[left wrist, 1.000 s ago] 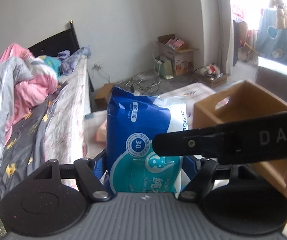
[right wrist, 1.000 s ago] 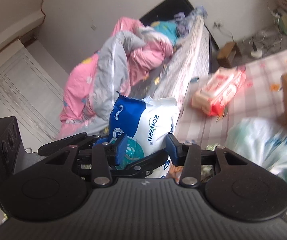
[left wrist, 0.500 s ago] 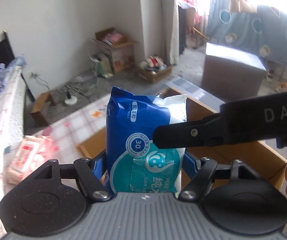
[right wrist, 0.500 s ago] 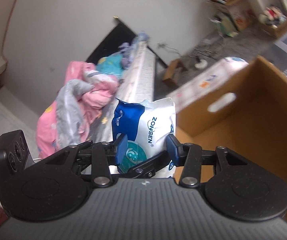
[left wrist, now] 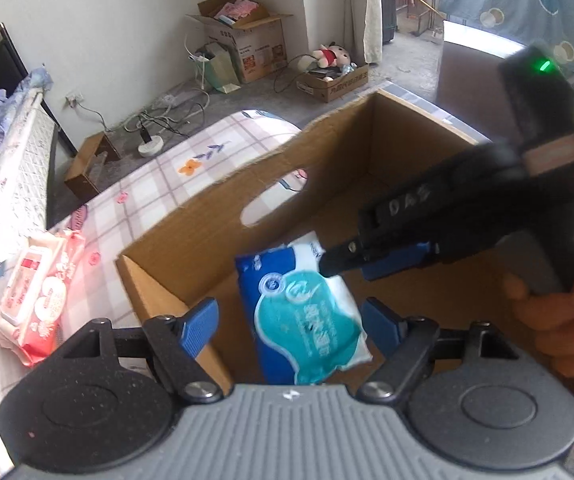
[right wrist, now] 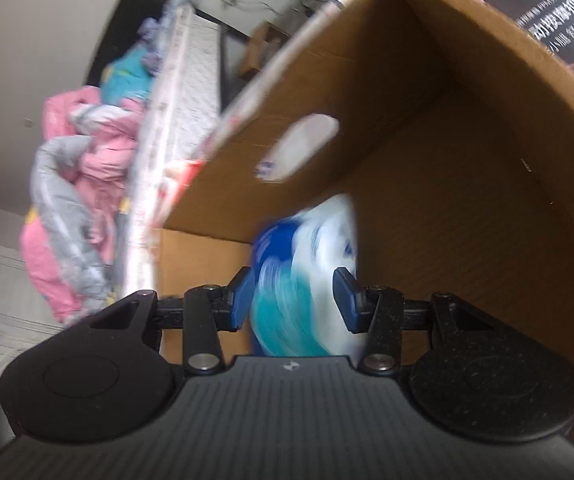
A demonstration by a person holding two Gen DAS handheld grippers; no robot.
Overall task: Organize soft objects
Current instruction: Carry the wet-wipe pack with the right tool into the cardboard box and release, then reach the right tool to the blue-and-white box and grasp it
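Left gripper (left wrist: 289, 326) jaws just widened, clear of wet-wipes pack (left wrist: 307, 320); right gripper (right wrist: 293, 300) clenched on it inside cardboard box (left wrist: 191, 236). Risk: pack landing crooked against wall if dropped tilted.

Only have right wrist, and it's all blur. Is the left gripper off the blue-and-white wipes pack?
Observer: Yes. The left gripper has both fingers clear of the blue-and-white wipes pack; its jaws have just been opening.
Operator: Who holds it?
Observer: The right gripper pinches its upper edge, within the walls of the brown cardboard box.
Operator: Anything outside the box?
Observer: One pink wipes pack, flat on the checked cloth beside the box.
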